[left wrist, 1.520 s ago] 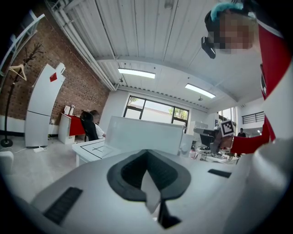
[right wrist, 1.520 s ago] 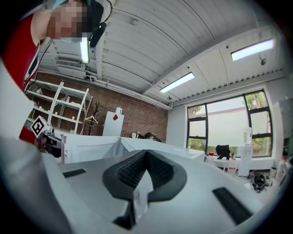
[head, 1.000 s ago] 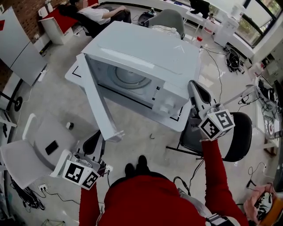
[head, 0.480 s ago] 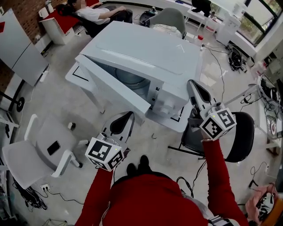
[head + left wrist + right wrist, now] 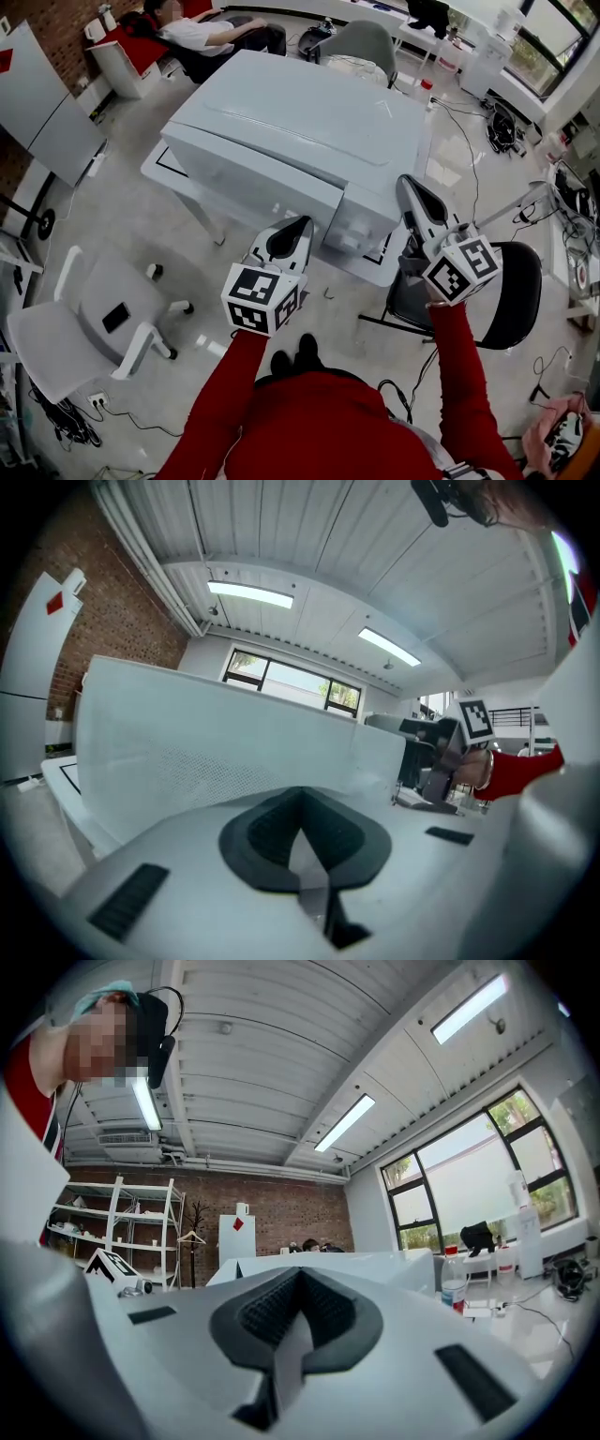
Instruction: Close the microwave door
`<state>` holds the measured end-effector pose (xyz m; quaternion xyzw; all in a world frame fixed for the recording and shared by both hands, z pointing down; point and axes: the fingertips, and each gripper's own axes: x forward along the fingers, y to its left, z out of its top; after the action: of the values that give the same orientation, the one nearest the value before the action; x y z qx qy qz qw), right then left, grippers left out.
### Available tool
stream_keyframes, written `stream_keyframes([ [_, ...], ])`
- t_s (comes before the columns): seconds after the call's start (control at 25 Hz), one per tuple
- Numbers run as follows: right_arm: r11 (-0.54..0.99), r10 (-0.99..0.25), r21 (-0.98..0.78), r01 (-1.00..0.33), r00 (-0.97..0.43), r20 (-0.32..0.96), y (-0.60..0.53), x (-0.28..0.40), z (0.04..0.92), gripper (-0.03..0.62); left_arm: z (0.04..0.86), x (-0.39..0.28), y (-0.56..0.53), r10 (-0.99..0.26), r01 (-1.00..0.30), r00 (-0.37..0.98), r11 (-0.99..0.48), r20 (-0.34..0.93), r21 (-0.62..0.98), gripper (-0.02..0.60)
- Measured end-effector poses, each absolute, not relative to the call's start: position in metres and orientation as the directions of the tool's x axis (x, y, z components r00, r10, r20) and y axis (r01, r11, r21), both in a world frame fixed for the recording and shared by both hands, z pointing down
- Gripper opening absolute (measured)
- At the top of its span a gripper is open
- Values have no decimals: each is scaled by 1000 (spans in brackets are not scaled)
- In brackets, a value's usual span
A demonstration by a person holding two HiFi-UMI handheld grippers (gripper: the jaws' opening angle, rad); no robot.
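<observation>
Large white box-shaped microwave [image 5: 309, 122] on a low white table [image 5: 155, 161]. Its long axis runs from the picture's left down to the lower right in the head view. The flat white door [image 5: 253, 178] lies shut against the body and faces the person in red sleeves; the control panel [image 5: 361, 220] sits at the right end.

Grey swivel chair [image 5: 84, 328] at left carries a small black phone [image 5: 116, 317]. Black round-seated chair [image 5: 511, 291] stands at right.

Left gripper [image 5: 298, 225] has its jaws together and empty, tip just at the door's lower edge; whether it touches cannot be told. Its own view alone shows the door's dotted window.

Right gripper [image 5: 405, 180], jaws likewise together and empty, hangs beside the panel end. Its own view shows only the microwave's top.
</observation>
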<state>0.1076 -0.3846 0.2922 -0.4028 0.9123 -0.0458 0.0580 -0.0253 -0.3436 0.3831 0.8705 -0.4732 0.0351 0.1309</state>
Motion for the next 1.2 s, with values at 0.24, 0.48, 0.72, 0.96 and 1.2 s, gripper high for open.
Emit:
stream_keyframes([
  [0.24, 660, -751, -100, -744, -659, -51, -382, 108, 291, 9, 383, -25, -345, -826, -839, 535, -495, 176, 227, -2],
  [0.48, 627, -779, -111, -771, -620, -91, -360, 122, 276, 9, 384, -21, -354, -829, -843, 528, -487, 184, 228, 4],
  [0.72, 619, -785, -80, -781, -614, -80, -330, 113, 272, 11, 384, -20, -359, -842, -851, 511, -467, 172, 240, 6],
  [0.96, 609, -792, -105, -786, -610, -29, -284, 95, 296, 11, 382, -19, -361, -850, -853, 504, -463, 151, 242, 8],
  [1.2, 597, -789, -179, -782, -612, 43, -257, 86, 330, 11, 382, -20, -362, -845, -844, 515, -472, 141, 256, 8],
])
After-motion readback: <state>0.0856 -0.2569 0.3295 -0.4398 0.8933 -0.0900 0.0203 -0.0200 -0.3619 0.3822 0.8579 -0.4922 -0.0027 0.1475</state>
